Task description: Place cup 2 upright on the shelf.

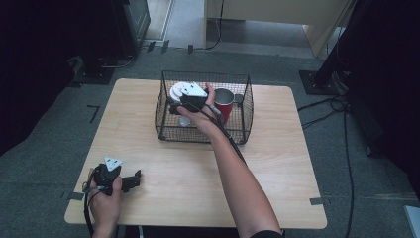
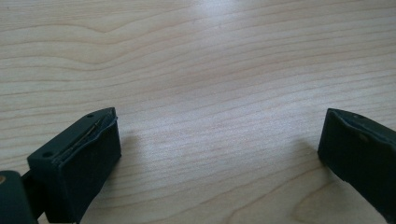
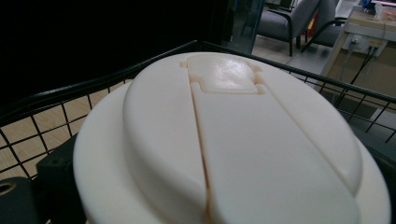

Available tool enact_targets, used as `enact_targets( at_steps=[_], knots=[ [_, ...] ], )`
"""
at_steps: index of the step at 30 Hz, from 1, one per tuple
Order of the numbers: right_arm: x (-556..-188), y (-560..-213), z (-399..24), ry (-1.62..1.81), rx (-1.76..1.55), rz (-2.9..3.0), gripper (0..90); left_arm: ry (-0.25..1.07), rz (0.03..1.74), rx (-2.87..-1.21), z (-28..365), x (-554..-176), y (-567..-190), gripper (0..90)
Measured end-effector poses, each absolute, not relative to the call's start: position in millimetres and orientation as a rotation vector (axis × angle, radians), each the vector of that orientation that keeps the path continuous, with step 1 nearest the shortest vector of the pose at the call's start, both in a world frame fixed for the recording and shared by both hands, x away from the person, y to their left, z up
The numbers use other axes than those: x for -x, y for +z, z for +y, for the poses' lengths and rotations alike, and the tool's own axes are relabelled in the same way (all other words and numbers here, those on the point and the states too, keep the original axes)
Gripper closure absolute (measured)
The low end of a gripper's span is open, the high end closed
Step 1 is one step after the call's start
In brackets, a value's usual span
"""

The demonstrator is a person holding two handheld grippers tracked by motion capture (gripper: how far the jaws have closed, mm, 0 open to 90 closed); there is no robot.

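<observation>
A white domed lid [image 3: 243, 140] on a container sits in the left part of a black wire basket [image 1: 163, 124], beside a red cup [image 1: 224, 108]. My right gripper [image 1: 174, 108] reaches into the basket from the right. Its jaws stand wide on either side of the lid [image 1: 177, 90], and one black finger [image 3: 51, 170] shows under the lid's rim; I see no pad pressing on it. My left gripper [image 1: 134, 179] lies on the wooden table [image 1: 277, 168] near the front left corner. In the left gripper view its jaws [image 2: 219, 135] are open over bare wood.
The basket stands at the table's far middle, its rim [image 3: 93, 84] rising around the lid. A cable [image 1: 233, 144] runs along the right forearm. Dark stands and cables lie on the floor around the table.
</observation>
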State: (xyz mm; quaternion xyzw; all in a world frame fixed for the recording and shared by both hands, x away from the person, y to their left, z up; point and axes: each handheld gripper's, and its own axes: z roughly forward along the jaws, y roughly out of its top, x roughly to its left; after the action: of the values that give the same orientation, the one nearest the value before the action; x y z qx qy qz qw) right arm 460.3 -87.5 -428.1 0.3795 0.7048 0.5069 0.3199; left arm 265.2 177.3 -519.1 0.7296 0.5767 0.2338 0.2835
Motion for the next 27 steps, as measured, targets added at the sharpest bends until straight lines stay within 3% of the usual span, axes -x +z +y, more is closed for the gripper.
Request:
enact_targets(
  at_steps=[27],
  knots=[
    [-451.4,-411.9,-93.6,1.398,-0.908,1.863,5.1,0.626,1.544,-1.952,177.2,-265.3,-519.1,0.0]
  ],
)
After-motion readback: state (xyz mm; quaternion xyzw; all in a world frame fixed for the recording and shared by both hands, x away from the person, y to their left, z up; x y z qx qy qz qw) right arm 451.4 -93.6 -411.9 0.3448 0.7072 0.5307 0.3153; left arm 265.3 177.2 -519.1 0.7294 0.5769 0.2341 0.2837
